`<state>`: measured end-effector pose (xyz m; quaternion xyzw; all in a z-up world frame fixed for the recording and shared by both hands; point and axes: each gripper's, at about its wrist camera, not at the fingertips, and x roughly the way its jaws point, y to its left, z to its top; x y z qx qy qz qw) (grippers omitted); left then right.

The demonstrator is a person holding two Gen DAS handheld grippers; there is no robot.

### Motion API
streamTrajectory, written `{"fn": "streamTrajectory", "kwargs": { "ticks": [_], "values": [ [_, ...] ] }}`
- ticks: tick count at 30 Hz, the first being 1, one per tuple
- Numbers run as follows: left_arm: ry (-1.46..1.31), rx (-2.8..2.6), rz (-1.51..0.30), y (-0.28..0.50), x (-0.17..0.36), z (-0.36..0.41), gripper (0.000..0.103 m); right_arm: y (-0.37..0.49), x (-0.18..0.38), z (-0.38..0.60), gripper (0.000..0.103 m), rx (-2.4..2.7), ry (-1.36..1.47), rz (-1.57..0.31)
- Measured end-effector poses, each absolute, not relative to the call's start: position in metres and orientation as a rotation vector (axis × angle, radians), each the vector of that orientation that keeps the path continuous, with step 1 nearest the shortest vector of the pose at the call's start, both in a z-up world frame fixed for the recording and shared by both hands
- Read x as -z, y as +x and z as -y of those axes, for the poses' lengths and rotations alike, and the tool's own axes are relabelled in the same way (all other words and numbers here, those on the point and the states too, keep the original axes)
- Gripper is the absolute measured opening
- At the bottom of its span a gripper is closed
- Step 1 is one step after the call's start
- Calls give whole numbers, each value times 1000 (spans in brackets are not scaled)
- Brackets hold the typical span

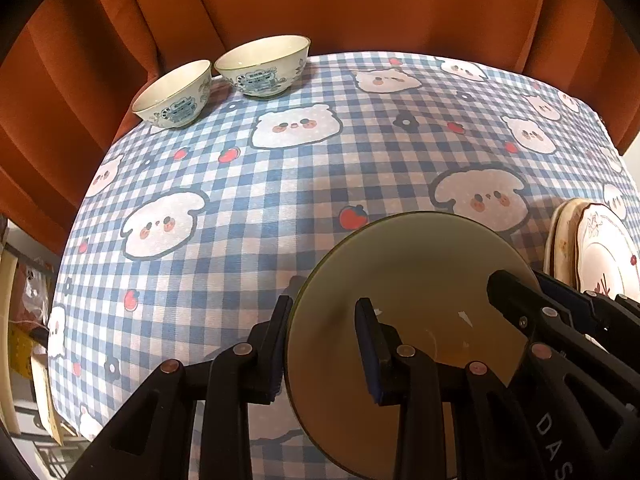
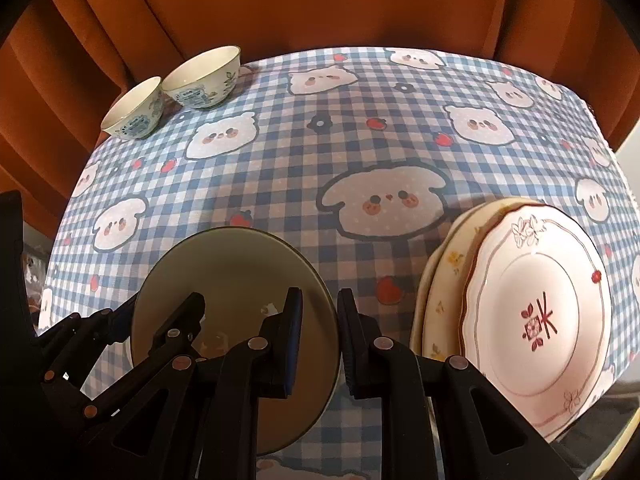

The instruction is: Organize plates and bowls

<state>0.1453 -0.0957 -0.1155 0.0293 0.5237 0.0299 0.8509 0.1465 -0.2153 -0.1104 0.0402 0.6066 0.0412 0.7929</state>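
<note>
While both grippers' jaws straddle one olive bowl's (image 1: 404, 288) rim, unclear if clamped, two patterned bowls (image 1: 260, 66), three stacked plates (image 2: 536, 320).

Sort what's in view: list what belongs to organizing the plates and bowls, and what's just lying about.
Job:
near bowl, both grippers' jaws astride its rim
left gripper
right gripper
two small bowls at the far edge
stack of plates

Lying about:
checked tablecloth
orange curtain

cloth (image 2: 280, 184): blue-white check, white bear faces, red strawberries, dark flowers | near bowl (image 2: 236, 276): plain cream, dark rim | far bowls (image 1: 224, 80): white, blue print | top plate (image 2: 536, 312): white, red motif, grey scroll line | curtain (image 1: 360, 0): rust-orange
</note>
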Motion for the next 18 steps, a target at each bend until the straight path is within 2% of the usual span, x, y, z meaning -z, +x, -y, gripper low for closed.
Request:
{"fn": "streamTrajectory", "kwargs": {
  "ticks": [7, 8, 11, 14, 15, 18],
  "values": [
    [41, -87, -1112, 140, 115, 97, 38, 149, 114, 220, 24, -151, 105, -1308],
    [40, -89, -1110, 139, 115, 98, 40, 148, 113, 220, 24, -163, 102, -1306],
    [41, -95, -1100, 133, 113, 100, 58, 145, 112, 221, 26, -179, 97, -1302],
    [24, -98, -1081, 127, 107, 98, 59, 142, 109, 222, 46, -174, 87, -1292],
    [15, -98, -1076, 125, 106, 96, 64, 141, 107, 223, 54, -167, 85, -1286],
    [5, -105, -1062, 119, 102, 93, 72, 139, 103, 226, 60, -166, 90, -1274]
  ]
}}
